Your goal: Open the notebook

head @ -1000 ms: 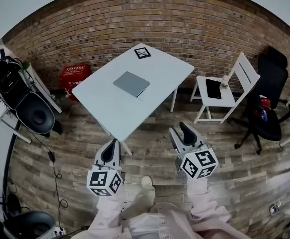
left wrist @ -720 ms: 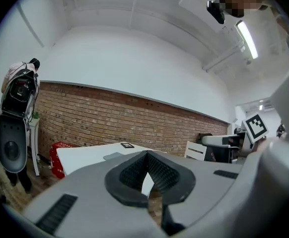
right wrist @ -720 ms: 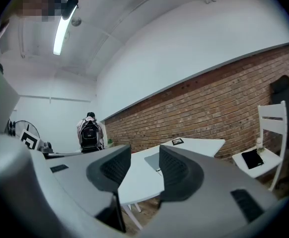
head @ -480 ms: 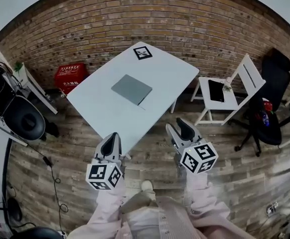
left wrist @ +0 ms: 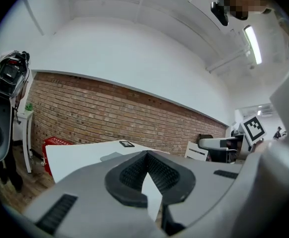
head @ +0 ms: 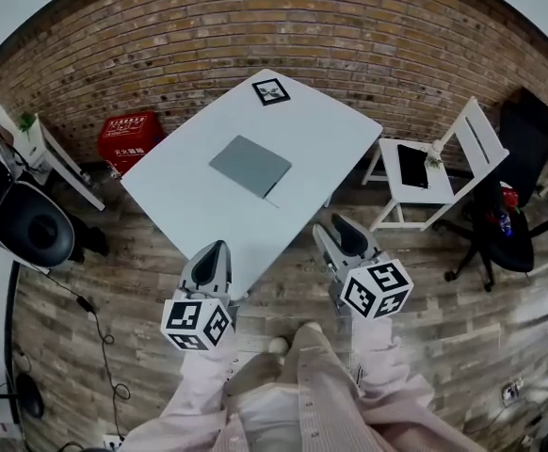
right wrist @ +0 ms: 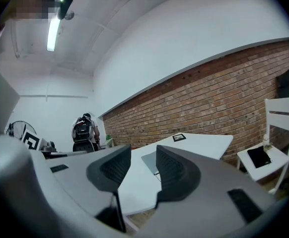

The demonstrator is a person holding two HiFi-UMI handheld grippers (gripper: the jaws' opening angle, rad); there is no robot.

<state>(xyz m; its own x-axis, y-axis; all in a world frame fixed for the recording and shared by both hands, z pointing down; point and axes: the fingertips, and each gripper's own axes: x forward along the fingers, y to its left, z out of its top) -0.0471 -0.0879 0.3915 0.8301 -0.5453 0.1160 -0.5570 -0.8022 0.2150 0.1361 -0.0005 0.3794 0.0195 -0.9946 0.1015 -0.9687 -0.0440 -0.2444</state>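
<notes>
A closed grey notebook (head: 250, 166) lies flat in the middle of the white table (head: 189, 205). My left gripper (head: 215, 250) hovers just over the table's near corner, fingertips touching and empty. My right gripper (head: 333, 226) is held off the table's near right edge, over the floor, jaws a little apart with nothing between them. In the left gripper view, the left gripper (left wrist: 145, 155) points at the table (left wrist: 75, 155) and the notebook (left wrist: 112, 156) shows as a grey patch. Between the right gripper's (right wrist: 143, 152) pads I see the notebook (right wrist: 149, 161) on the table (right wrist: 204, 145).
A square marker tag (head: 270, 91) sits at the table's far corner. A white folding chair (head: 425, 172) carrying a black item stands to the right, with a black office chair (head: 514, 215) beyond. A red box (head: 128, 139) and a black seat (head: 24, 224) are at the left by the brick wall.
The person has stepped toward the table, which now sits nearer and lower in the head view. Both grippers have come closer to its near corner. The notebook has not moved.
</notes>
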